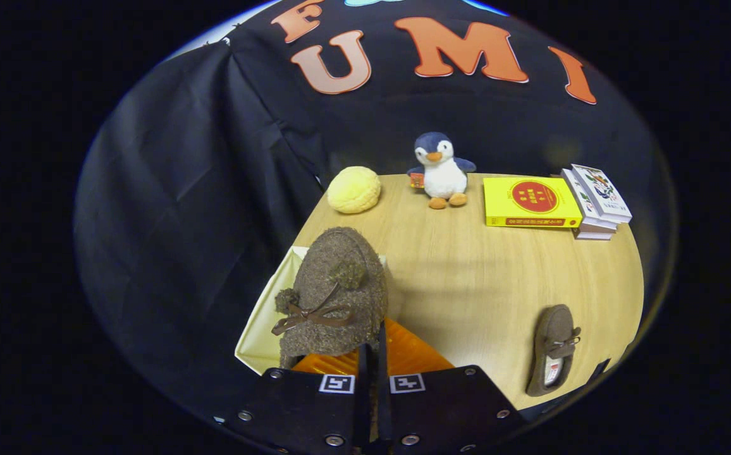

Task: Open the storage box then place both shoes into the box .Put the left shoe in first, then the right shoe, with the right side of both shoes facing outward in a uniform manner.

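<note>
Gripper (373, 373) with its two fingers drawn nearly together, pinching the rear edge of a brown fuzzy shoe (334, 294); how firmly the fingers bear on it is hard to judge, since the contact sits low in the gripper view. The held shoe stands toe-up at 12 o'clock from the fingertips, its bow and pompoms facing the camera. Beneath and behind it lies the open box (264, 316), cream-walled, with an orange panel (413, 354) showing at 1 o'clock from the fingers, just beside the shoe's heel. The second shoe (553, 349) lies flat on the table (466, 278) at 3 o'clock from the gripper, well apart from the box, opening upward. Along the table's far edge, from 11 to 2 o'clock: a yellow ball (353, 189), a penguin toy (441, 169), a yellow book (530, 202) and a book stack (596, 201) touching it.
</note>
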Action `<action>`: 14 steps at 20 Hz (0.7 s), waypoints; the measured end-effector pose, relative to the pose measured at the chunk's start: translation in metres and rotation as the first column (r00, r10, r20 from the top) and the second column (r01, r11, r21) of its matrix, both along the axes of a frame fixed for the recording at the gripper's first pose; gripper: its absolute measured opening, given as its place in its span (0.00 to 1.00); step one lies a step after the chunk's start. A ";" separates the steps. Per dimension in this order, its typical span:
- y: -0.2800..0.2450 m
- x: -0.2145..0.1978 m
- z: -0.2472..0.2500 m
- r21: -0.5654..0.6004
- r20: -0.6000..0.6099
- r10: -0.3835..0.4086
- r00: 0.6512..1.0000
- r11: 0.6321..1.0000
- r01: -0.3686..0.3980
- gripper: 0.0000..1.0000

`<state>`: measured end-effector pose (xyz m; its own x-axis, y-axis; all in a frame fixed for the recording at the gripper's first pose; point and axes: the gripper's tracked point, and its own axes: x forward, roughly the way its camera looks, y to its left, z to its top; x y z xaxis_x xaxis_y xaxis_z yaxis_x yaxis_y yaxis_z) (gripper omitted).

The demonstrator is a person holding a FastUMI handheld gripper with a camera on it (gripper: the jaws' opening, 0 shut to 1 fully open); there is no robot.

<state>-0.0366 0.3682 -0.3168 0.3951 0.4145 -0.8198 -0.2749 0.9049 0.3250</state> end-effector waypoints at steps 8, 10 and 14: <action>0.095 -0.011 -0.048 -0.030 -0.111 -0.025 0.993 0.999 0.021 0.06; 0.106 -0.015 -0.064 -0.042 -0.145 -0.060 0.988 0.998 0.054 0.06; 0.118 -0.022 -0.098 -0.090 -0.207 -0.108 0.972 0.992 0.091 0.06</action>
